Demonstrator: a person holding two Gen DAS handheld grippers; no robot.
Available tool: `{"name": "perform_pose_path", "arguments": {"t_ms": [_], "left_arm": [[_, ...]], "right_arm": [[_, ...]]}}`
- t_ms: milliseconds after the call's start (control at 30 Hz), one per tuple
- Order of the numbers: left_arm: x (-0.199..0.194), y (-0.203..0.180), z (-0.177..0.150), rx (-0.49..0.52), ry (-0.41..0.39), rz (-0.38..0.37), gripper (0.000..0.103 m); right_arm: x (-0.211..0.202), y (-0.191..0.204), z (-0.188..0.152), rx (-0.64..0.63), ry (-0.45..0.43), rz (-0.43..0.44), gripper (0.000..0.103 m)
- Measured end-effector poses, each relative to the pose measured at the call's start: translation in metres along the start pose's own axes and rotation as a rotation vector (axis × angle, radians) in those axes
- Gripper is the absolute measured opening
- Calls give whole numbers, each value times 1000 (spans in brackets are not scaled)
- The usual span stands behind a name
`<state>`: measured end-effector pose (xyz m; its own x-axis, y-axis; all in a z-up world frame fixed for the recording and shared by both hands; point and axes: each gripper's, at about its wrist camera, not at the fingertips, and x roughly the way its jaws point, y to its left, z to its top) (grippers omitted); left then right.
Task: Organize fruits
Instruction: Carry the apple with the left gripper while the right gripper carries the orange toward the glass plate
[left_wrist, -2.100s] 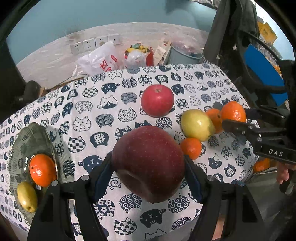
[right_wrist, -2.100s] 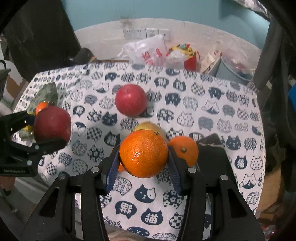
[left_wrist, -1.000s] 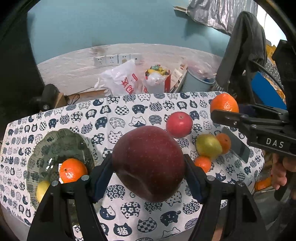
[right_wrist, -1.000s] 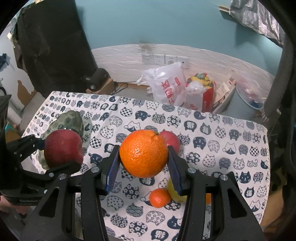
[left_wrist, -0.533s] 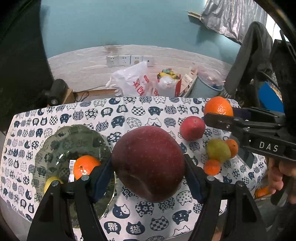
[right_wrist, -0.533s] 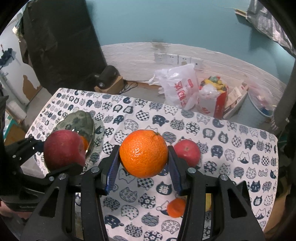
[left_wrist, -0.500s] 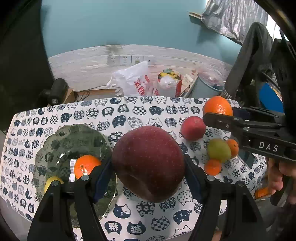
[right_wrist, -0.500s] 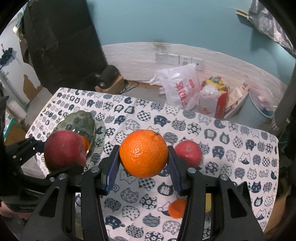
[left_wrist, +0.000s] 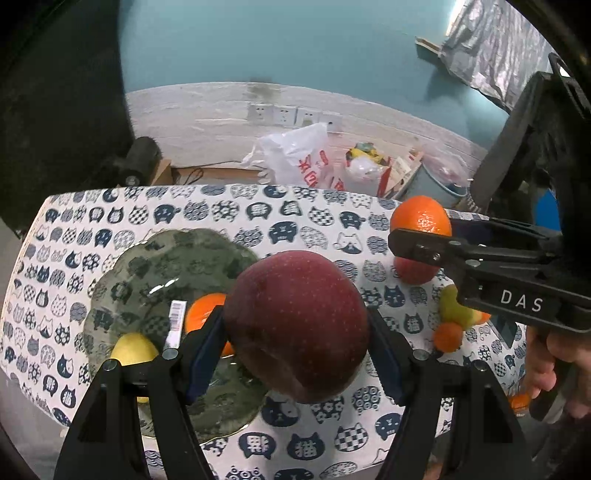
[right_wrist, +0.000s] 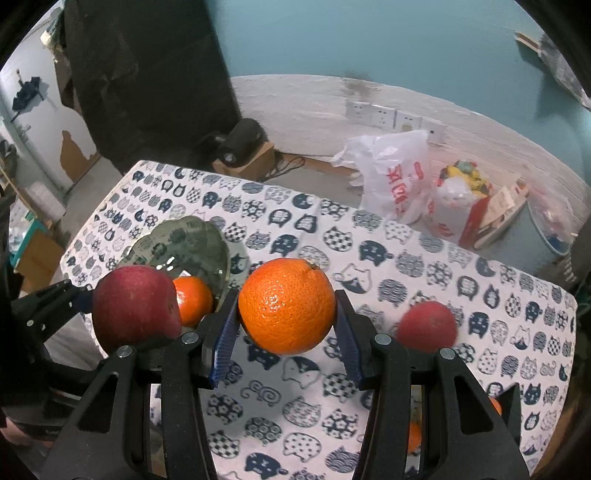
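Cat-print cloth covers the tabletop (left_wrist: 280, 206) under both of my tools, with a teal wall and a row of sockets behind it. Nearest in the left wrist view, the left tool (left_wrist: 295, 332) is clamped on a dark red apple (left_wrist: 295, 325), pads pressing both flanks, carried clear above the cloth. Just beyond and to its left in that view lies the green glass plate (left_wrist: 155, 266), already holding a small orange (left_wrist: 203, 310) and a yellow fruit (left_wrist: 133, 350). The apple overlaps the plate's right edge from where I look, so I judge the left hand the nearer one and only a short move left and down away from setting it in.

My right tool (right_wrist: 287, 314) is closed on a large orange (right_wrist: 287, 310), also held in the air. From its camera the plate (right_wrist: 192, 243) sits off to the left, behind the left tool's apple (right_wrist: 135, 306), so this hand should wait its turn.

Farther right on the cloth a red apple (right_wrist: 426, 325) lies loose, and a green fruit (left_wrist: 452, 306) with a tangerine (left_wrist: 447, 336) sits beyond, still to be gathered
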<state>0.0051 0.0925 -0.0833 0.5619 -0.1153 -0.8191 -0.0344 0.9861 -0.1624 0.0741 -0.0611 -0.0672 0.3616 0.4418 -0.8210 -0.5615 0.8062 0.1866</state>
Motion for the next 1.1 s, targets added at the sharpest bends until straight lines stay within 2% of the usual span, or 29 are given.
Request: {"name": "perform_pose_path", "arguments": {"t_ms": [367,667,1100], "left_arm": [[4,47,-11,-75,15,50,74],[19,80,-29,-144,74,74,74],[41,91,-50,-164,153,82,74]], "right_arm": [[34,43,15,-52,37,41,49],[56,67,18,-71,74,69,49],[71,88,16,-102,105,85,49]]}}
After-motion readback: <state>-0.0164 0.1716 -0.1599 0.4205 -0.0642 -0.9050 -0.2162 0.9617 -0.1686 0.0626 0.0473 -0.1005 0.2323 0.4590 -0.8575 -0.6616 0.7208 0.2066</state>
